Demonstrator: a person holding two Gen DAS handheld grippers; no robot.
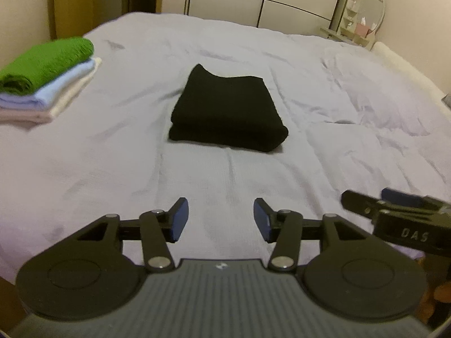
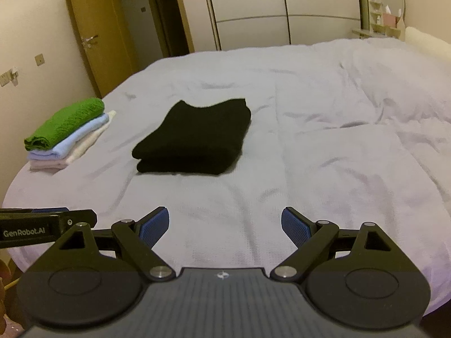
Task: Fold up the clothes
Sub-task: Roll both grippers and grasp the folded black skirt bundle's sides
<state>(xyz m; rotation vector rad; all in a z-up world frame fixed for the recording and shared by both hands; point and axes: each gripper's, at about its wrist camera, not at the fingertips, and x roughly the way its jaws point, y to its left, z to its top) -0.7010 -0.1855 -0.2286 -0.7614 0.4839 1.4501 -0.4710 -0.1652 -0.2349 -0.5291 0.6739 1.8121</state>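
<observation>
Folding looks finished for the black garment (image 1: pixel 228 109): from the left wrist view it lies as a neat doubled rectangle in the middle of the bed (image 1: pixel 112 169), well ahead of the left tongs (image 1: pixel 220 219), whose blue pads stand partly spread with only sheet between them. A stack of folded clothes (image 1: pixel 48 76), green on top, sits at the bed's left edge, apart from the black piece. The right tongs (image 1: pixel 394 205) poke in at the lower right.

From the right wrist view, the right tongs (image 2: pixel 225 226) are spread wide and empty, hovering over bare sheet short of the black garment. Both tools seem to be between steps. The next move, by my reading, is to pinch the black bundle at its two near corners without disturbing the fold and carry it onto the stack.
</observation>
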